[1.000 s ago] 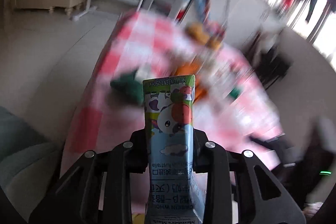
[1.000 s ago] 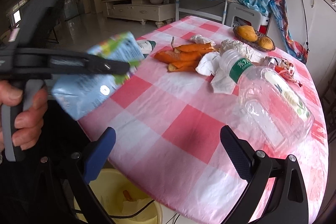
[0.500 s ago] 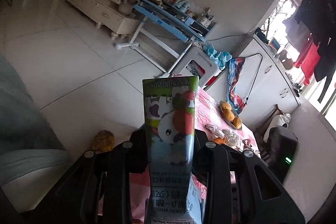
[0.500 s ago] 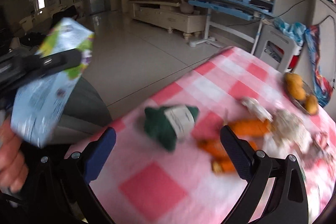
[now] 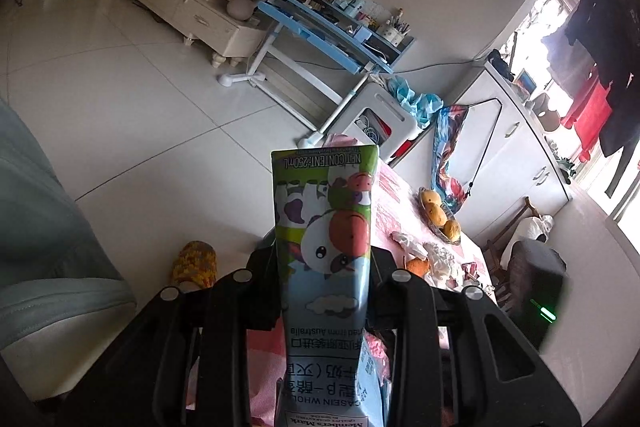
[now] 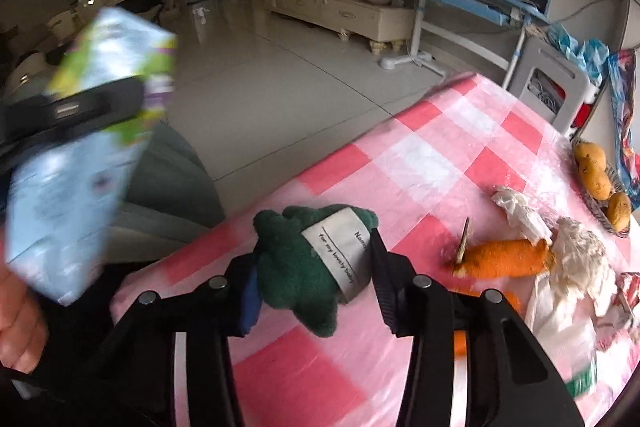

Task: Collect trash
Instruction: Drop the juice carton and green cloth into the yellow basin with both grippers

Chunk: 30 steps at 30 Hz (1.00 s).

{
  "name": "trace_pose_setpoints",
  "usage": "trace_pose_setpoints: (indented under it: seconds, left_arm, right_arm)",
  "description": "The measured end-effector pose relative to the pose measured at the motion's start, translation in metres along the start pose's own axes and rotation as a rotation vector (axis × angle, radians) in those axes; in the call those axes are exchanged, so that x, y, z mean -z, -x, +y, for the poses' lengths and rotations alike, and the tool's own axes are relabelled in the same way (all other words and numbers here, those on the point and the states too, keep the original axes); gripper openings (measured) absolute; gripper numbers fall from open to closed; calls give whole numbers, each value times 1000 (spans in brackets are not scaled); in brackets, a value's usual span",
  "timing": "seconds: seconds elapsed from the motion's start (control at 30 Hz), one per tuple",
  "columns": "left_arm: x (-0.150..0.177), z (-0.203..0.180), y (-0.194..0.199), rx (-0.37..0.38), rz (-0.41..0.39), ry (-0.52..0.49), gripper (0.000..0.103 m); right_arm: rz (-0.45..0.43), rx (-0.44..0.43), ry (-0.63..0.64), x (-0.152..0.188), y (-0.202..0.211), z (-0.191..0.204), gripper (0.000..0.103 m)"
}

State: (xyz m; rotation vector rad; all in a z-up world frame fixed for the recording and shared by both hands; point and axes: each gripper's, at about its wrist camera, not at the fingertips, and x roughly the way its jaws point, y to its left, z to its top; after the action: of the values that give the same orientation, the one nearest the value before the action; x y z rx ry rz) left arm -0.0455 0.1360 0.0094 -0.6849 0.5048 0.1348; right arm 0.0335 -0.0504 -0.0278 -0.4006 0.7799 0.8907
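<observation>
Right gripper (image 6: 314, 277): your fingers are closing around the green plush toy (image 6: 308, 263), which lies on the pink checked table (image 6: 420, 163) near its edge; one pad looks at its flank, the other by its white label, so the toy is between them but I cannot tell that it is pinched yet.
Grip advice: let the fingers close fully on the toy's body, not on the label band alone (soft stuffing gives, so squeeze before you lift).
Left gripper (image 5: 324, 281): your fingers are clamped on the milk carton (image 5: 326, 247), which sticks out ahead, off the table, above the floor.
Carton advice: hold it level and steady while the right side works; I judge it goes to the bin next, which neither view shows.
Mid table: the orange peel (image 6: 504, 259) and crumpled tissue (image 6: 576, 251) lie beyond the toy, apart from your fingers; probably later pickups.
Far edge: the basket of fruit (image 6: 600, 179) is not trash, in my judgement, so leave it.
</observation>
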Motion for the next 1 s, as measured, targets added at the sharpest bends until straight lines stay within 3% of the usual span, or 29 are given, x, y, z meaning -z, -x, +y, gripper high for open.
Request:
trace_pose_setpoints:
  seconds: [0.13,0.23,0.33,0.5,0.6,0.73,0.87,1.0]
  left_arm:
    - [4,-6,-1,-11,6,-39,29]
    - [8,-14,1,-19,12,-92,29]
    - [15,-20,10,-17,25,-127,29]
    - [53,-31,35,2,102,-174,29]
    - [85,-41,46,-4,182,-207,29]
    - [134,-49,51,-59,353,-254,29]
    - [174,-55,41,-130,529,-325,29]
    - [187,-57,47,-157,536,-378,45]
  right_arm:
    - [-36,-47,48,16,43,14,46]
    - [-20,-152,67,34,73,18,46]
    - [49,-284,52,58,93,27,47]
    - [192,-390,68,112,91,62,49]
    - [264,-369,70,139,73,76,55]
    - [355,-270,51,167,48,79,65]
    - [354,-201,-19,185,51,67,72]
    - [341,-90,-66,189,55,56,80]
